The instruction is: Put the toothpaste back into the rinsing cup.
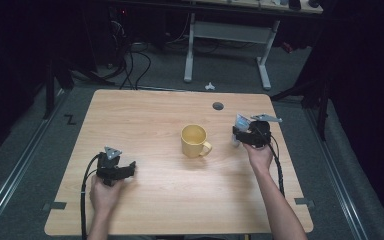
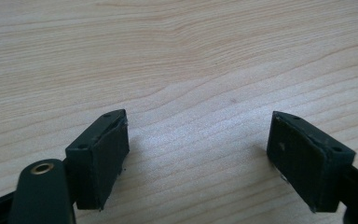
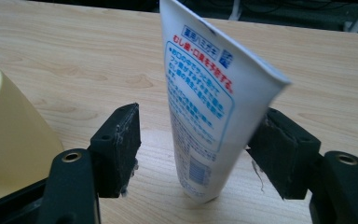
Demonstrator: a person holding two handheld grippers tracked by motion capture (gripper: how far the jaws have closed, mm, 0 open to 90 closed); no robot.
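Wood table [image 1: 170,200]: yellow mug [image 1: 194,140] beside tube [image 3: 205,107] standing between gaping right tool [image 3: 200,156]; left tool [image 2: 198,158] apart.

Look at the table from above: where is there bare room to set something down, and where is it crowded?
The far left of the table, beyond the left gripper, is bare wood. So is the near strip between the two forearms, in front of the yellow mug. The crowded spot is the right side, where the right gripper straddles the standing white tube beside the mug.
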